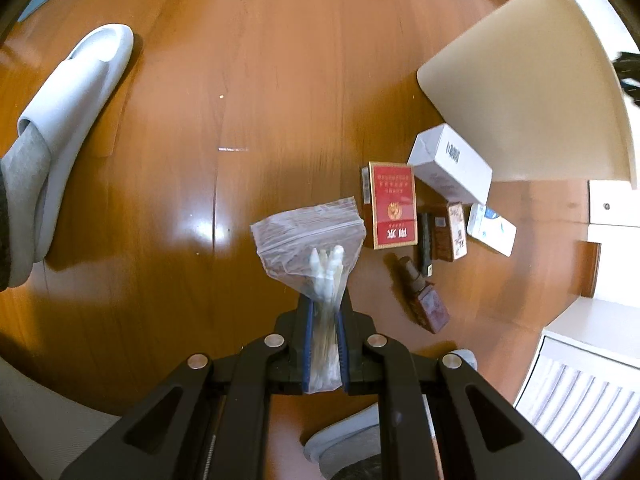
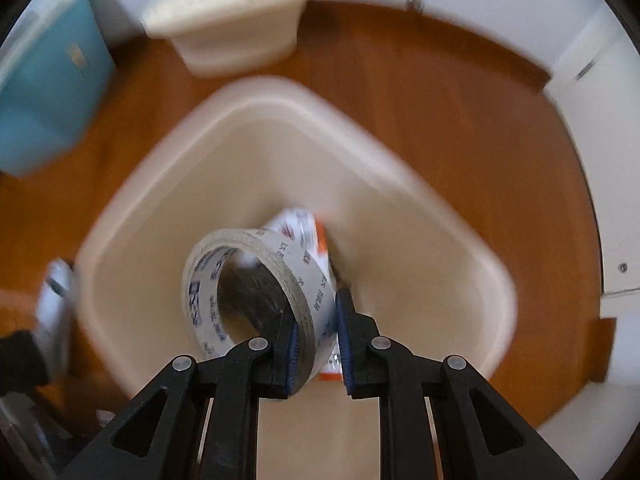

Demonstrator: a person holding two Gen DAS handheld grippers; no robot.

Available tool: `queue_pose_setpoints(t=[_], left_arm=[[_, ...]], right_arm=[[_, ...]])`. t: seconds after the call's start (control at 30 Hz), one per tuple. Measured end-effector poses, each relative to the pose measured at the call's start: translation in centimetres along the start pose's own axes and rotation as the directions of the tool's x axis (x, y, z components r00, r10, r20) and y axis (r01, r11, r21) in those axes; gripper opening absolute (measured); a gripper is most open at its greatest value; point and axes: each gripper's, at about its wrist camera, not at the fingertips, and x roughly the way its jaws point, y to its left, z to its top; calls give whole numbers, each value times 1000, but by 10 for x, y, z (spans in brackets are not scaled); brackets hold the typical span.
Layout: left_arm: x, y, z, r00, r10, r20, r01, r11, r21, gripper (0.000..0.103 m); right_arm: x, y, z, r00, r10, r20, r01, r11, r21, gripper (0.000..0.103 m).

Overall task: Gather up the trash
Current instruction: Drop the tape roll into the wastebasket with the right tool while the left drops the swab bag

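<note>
Left gripper (image 1: 324, 312) clamps one bag of cotton swabs (image 1: 316, 248); right gripper (image 2: 316, 320) clamps one tape roll (image 2: 256, 284) above one cream bin (image 2: 400, 208) holding a packet (image 2: 300, 228).

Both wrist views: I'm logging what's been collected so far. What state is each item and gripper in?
Left gripper: shut on the swab bag.
Swab bag: zip closed, held above the floor.
Right gripper: shut on the tape roll.
Tape roll: held over the open bin.
Bin: open, one printed packet inside.
Red cigarette pack: flat on the floor.
White box: closed, on the floor.
Brown bottle: lying on its side.
</note>
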Motion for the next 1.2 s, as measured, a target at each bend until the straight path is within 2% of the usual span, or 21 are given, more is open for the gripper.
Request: queue_pose_setpoints(t=[0.07,0.13,0.2,0.23,0.27,0.33,0.4,0.47,0.53,0.6,0.63,0.7,0.77,0.83,0.9,1.03,1.1,1.2], left_arm=[[-4,2,3,1000,-3,10,3,1000,-4,10],[-8,3,5,1000,-8,16,8,1000,-7,10],[-13,4,8,1000,-9,24,9,1000,-5,10],[-15,3,9,1000,-9,30,9,1000,-1,10],[-20,2,10,999,-9,40,9,1000,8,10],[-31,-2,13,998,-12,66,11,1000,23,10],[-46,-9,19,995,-29,99,25,999,39,10],[-68,-22,29,987,-66,145,58,996,60,10],[-96,-35,43,974,-124,192,110,991,81,10],[-138,-62,65,940,-207,270,174,974,142,10],[-157,-78,77,921,-254,295,207,961,182,10],[-186,-113,102,888,-337,314,257,928,269,10],[-202,-155,129,868,-389,308,266,889,373,10],[-201,-187,150,869,-406,281,263,862,432,10],[-186,-229,170,888,-399,229,241,827,508,10],[-139,-280,195,934,-302,193,138,801,583,10],[-117,-291,205,954,-237,186,86,805,587,10],[-98,-296,212,968,-180,175,40,799,600,10]], right_arm=[[24,2,7,998,-38,-47,39,999,11,18],[40,-1,9,994,-30,-100,36,998,51,24],[48,-6,8,990,-37,-134,46,997,68,37],[46,-7,7,990,-62,-131,70,996,61,54],[43,-11,6,988,-92,-123,100,993,60,68],[29,-18,4,990,-103,-96,112,989,92,69],[0,-26,-4,997,-74,-27,76,989,127,69],[-46,-28,-20,993,-59,98,42,984,172,69],[-98,-29,-55,970,-23,240,-30,976,216,69],[-144,-37,-103,927,-11,374,-104,953,286,73],[-157,-34,-125,910,-8,416,-137,938,318,79],[-178,-43,-176,877,-27,480,-194,893,406,82],[-181,-50,-218,872,-53,487,-212,855,473,82],[-178,-58,-254,869,-83,488,-228,808,544,82],[-164,-66,-287,872,-85,482,-257,758,599,82],[-123,-78,-320,905,-61,420,-261,700,664,82],[-100,-77,-330,916,-29,399,-270,690,672,82],[-60,-75,-340,936,20,353,-265,699,664,82]])
